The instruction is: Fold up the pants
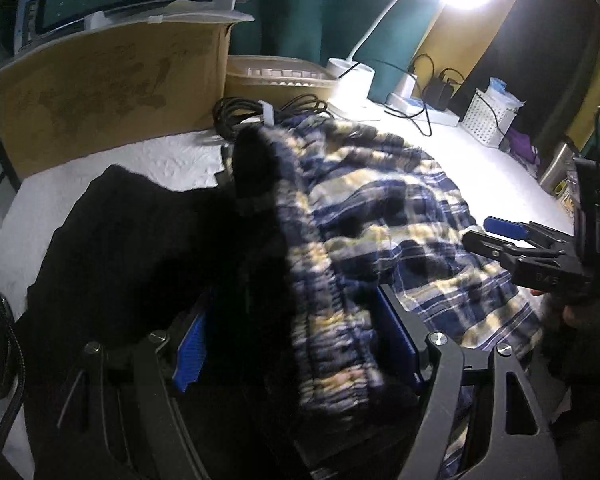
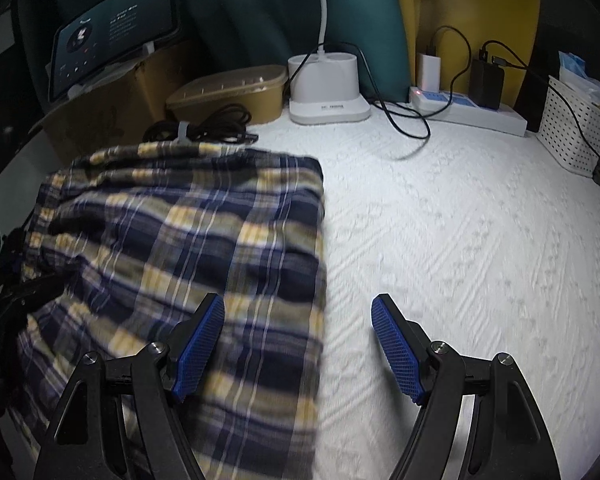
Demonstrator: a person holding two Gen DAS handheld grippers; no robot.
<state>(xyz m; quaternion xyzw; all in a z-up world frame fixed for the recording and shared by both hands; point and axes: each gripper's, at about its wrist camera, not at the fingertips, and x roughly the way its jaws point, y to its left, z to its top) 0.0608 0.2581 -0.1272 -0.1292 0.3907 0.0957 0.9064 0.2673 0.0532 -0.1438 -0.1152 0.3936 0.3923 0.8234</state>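
Pants: the plaid pants (image 2: 188,240) lie on the left half of the desk (image 2: 460,240), their far edge near the coiled cable (image 2: 204,130) at the back, their straight right edge running down the middle of the white cover.
Left tool: the left tool (image 1: 300,344) has the gathered waistband bunched between its blue pads and lifted off the desk; the pads sit wide on either side of the thick roll, so it looks clamped on the cloth, though blur hides the contact.
Right tool: the right tool (image 2: 300,344) is released, jaws spread, straddling the right edge of the pants near the front of the desk; one pad over the cloth, the other over bare cover.
Handling: soft, light, limp woven cotton by the look of it; it will sag and wrinkle wherever unsupported, and thin layers may slip apart.
Where to hold: I judge the elastic waistband and the hemmed edges best, pinching all layers together.
Risk: the cable and charger cords at the back could snag.
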